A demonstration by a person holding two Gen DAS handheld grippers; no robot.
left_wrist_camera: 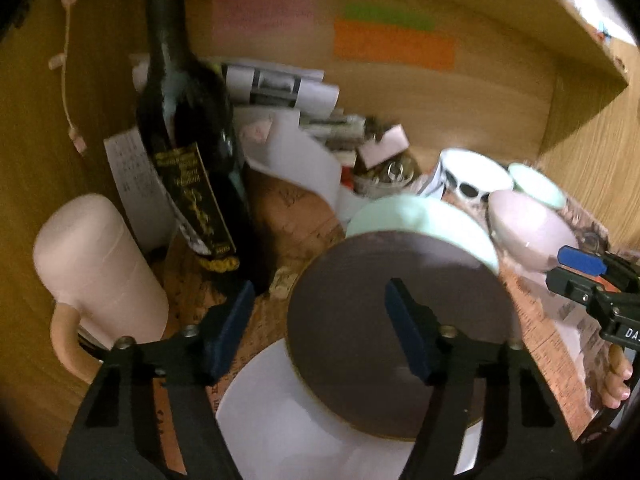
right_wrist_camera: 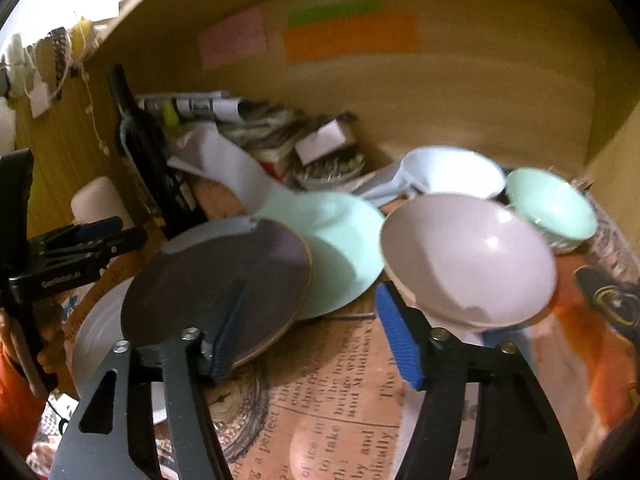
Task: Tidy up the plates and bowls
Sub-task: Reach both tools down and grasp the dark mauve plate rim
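Left hand-held gripper (left_wrist_camera: 320,332) is seen nearest the lens, black arms with blue ribbed pads, spread wide, nothing clamped; one pad (left_wrist_camera: 404,332) lies over the dark plate, contact not clear. Right hand-held gripper (right_wrist_camera: 316,332) is likewise wide open and empty, pads above the printed newspaper-style sheet (right_wrist_camera: 320,400) covering the desk.

A wooden cubby wall (right_wrist_camera: 440,92) is seen behind, matte grain, with pink, green and orange sticky notes (right_wrist_camera: 352,40), blurred, text unreadable.

White plate (left_wrist_camera: 280,412) is lowest in the overlapped row, glossy, cut off by the gripper arms. Dark brown plate (left_wrist_camera: 400,320), matte and round with a thin pale rim, is laid partly on it. Mint plate (right_wrist_camera: 344,240) is tucked under the dark plate's far edge, half hidden.

Pale pink bowl (right_wrist_camera: 468,256), glossy and deep, is tilted just right of the mint plate. White bowl (right_wrist_camera: 452,172) with a handle-like spout sits behind it; small mint bowl (right_wrist_camera: 552,204) is beside it, at the right.

Dark glass bottle (left_wrist_camera: 188,128) with a black-and-gold label is leaned at left, neck blurred. Pink mug (left_wrist_camera: 96,264), matte and cylindrical, stands beside it, handle partly cropped.

Paper clutter (left_wrist_camera: 288,92) at the back is hard to make out.
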